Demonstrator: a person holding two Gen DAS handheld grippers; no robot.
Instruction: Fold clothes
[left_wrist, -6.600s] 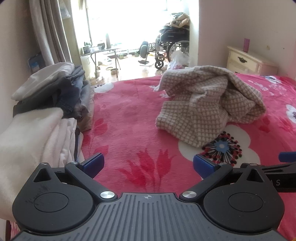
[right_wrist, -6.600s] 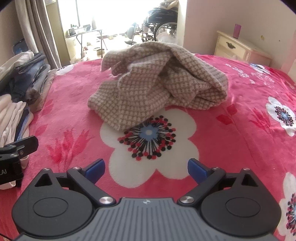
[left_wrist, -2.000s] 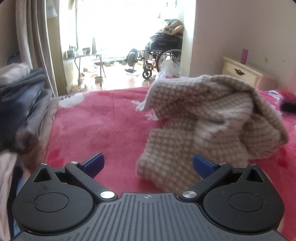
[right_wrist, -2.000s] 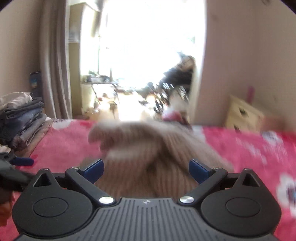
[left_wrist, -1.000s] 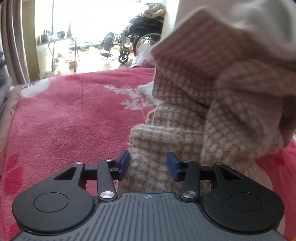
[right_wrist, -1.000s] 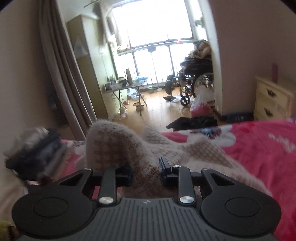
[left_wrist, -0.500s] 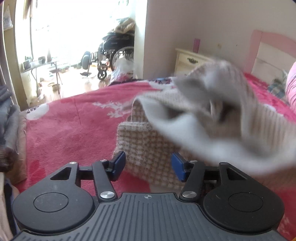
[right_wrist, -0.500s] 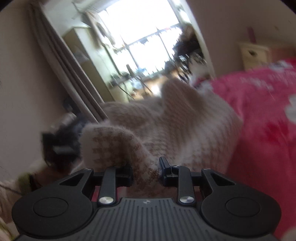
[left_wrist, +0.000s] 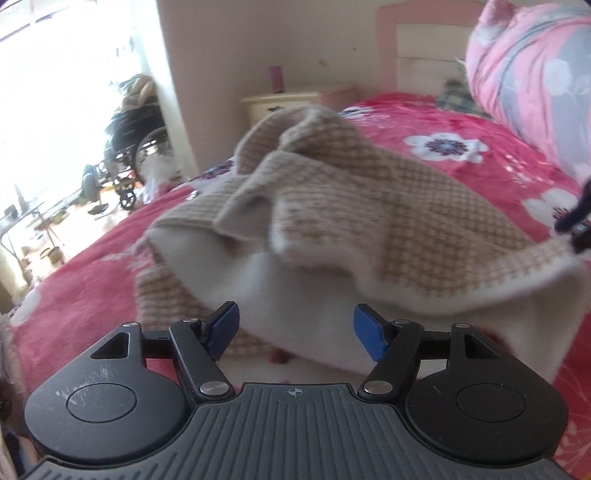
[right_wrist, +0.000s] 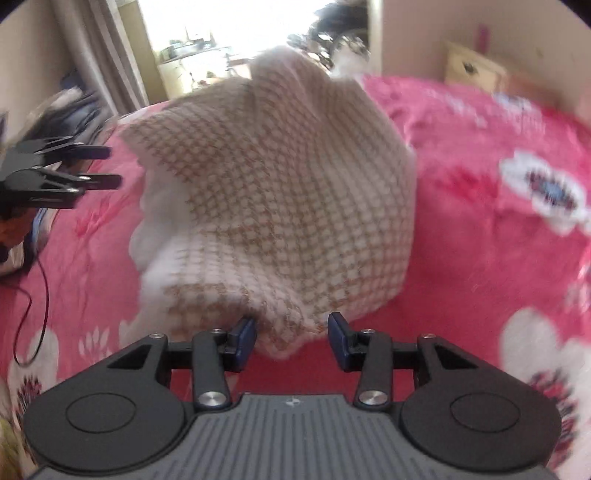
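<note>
One bed with a red floral blanket filled both views. One checked beige-and-white garment lay bunched mid-bed, blurred in both views, its white inner side showing toward the left wrist camera. One pink floral pillow sat at 1 o'clock in the left view. One wheelchair stood at 10 o'clock beyond the bed, one cream nightstand at 12 o'clock. One stack of folded clothes, blurred, sat at 10 o'clock in the right view. One thin dark cable looped over the blanket at 8 o'clock.

Two grippers. Left gripper was spread wide, blue pads apart, garment's white underside just ahead between them, nothing gripped. Right gripper was partly parted, a garment corner hanging between the pads; pads did not seem to pinch it. In the right view the left gripper showed at 9 o'clock, fingers apart, beside the garment's left edge.
</note>
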